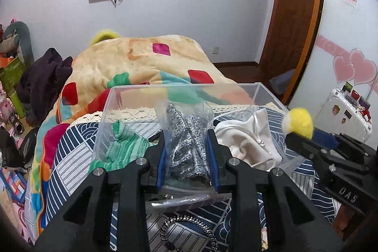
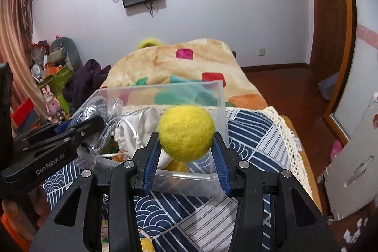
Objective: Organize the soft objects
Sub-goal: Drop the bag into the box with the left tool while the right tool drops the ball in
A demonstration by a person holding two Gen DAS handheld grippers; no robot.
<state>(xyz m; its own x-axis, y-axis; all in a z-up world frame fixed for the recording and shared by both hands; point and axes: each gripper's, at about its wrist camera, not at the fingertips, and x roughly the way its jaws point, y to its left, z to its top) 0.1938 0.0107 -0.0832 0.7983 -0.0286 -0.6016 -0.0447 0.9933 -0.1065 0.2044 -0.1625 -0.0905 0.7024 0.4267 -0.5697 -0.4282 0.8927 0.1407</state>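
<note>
The left gripper pinched the bagged grey cloth and the right gripper squeezed the yellow ball, both over the clear box, so each should have lowered inside before letting go.

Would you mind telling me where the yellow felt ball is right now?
The yellow felt ball is clamped in the right hand-held gripper, held above the right end of the clear plastic bin, just right of the white pouch inside.
</note>
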